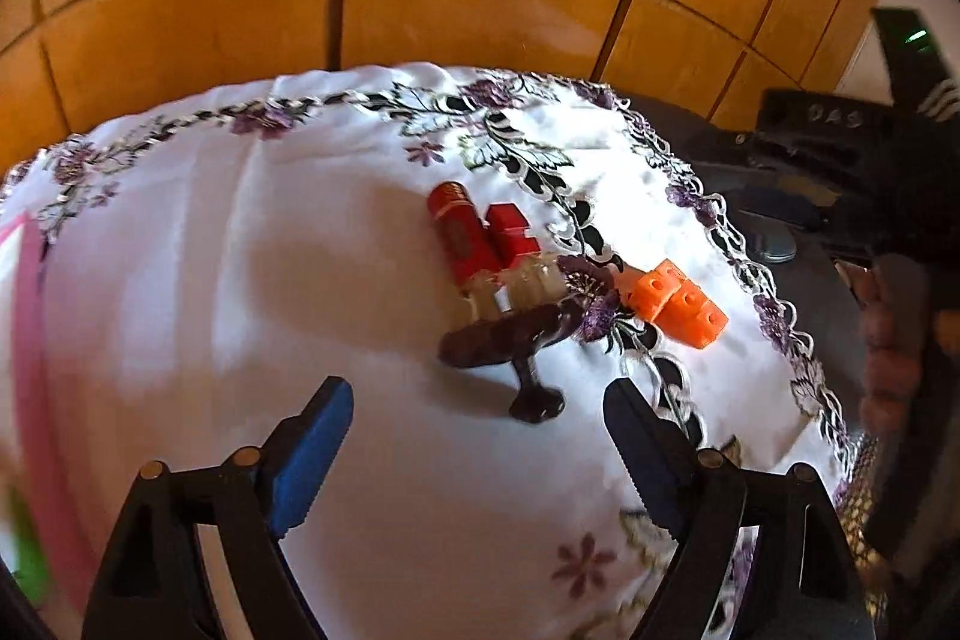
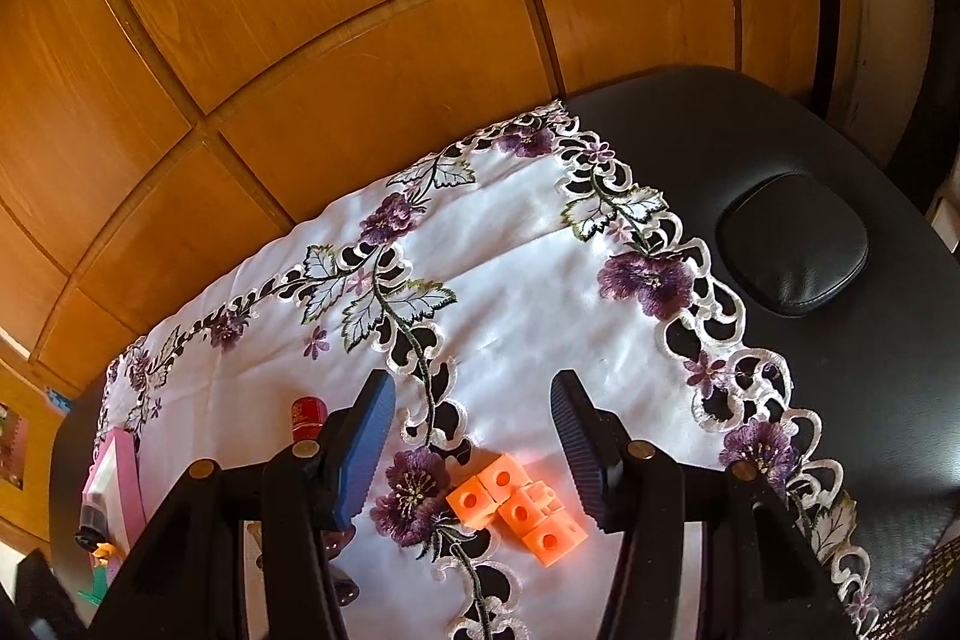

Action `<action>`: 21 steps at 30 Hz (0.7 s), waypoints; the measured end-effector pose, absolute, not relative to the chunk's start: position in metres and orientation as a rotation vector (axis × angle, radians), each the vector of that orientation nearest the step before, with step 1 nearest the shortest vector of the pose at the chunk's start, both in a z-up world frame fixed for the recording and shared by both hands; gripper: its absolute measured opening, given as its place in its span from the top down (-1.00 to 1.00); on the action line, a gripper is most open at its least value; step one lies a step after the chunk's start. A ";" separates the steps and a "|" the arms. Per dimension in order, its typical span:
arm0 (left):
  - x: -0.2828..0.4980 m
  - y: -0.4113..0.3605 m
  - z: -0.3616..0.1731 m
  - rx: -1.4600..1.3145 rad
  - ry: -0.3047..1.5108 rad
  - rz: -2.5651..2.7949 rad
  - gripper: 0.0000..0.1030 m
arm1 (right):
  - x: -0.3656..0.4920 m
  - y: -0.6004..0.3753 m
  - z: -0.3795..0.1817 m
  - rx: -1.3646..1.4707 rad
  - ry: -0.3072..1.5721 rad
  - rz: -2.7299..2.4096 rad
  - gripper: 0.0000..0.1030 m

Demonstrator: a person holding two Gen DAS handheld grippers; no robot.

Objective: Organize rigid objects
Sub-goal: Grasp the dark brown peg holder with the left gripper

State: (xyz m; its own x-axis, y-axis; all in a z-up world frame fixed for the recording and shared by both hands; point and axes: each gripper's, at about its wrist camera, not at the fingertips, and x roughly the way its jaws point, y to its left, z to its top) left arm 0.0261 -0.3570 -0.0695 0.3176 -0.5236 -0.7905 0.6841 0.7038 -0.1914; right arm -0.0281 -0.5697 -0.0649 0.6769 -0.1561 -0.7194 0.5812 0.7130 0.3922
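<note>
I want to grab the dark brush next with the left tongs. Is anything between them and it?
Nothing visible is. The left tongs stand open above bare tablecloth, and the dark brush lies just ahead, its handle end nearest. The red tubes lie beyond the brush, the orange blocks beside it.

Each gripper (image 1: pixel 477 415) (image 2: pixel 474 436) had black triangular-cutout arms, brass-coloured pivot pins behind the fingers (image 1: pixel 312 451), and blue ribbed pads on their inner faces.
</note>
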 end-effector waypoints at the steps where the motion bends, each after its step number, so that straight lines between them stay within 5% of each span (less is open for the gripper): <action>1: 0.028 -0.362 -0.073 0.191 0.959 -0.792 -0.67 | -0.028 -0.569 -0.065 0.656 0.715 -0.445 -0.06; 8: 0.045 -0.386 -0.088 0.196 0.920 -0.751 -0.64 | -0.022 -0.566 -0.066 0.645 0.728 -0.422 -0.06; 9: 0.048 -0.388 -0.089 0.192 0.915 -0.758 -0.54 | -0.022 -0.566 -0.067 0.644 0.730 -0.421 -0.06; 10: 0.048 -0.389 -0.090 0.192 0.917 -0.773 -0.13 | -0.021 -0.566 -0.067 0.642 0.733 -0.422 -0.07; 11: 0.049 -0.391 -0.092 0.211 0.924 -0.781 -0.03 | -0.020 -0.566 -0.068 0.638 0.739 -0.422 -0.06; 21: 0.028 -0.332 -0.091 0.193 0.903 -0.798 -0.02 | -0.014 -0.559 -0.072 0.595 0.776 -0.404 -0.06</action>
State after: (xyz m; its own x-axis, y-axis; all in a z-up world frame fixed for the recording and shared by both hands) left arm 0.0276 -0.3323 -0.0909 0.3591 -0.5372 -0.7632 0.6913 0.7025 -0.1693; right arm -0.0141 -0.5585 -0.0720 0.6518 -0.1221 -0.7485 0.5427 0.7645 0.3479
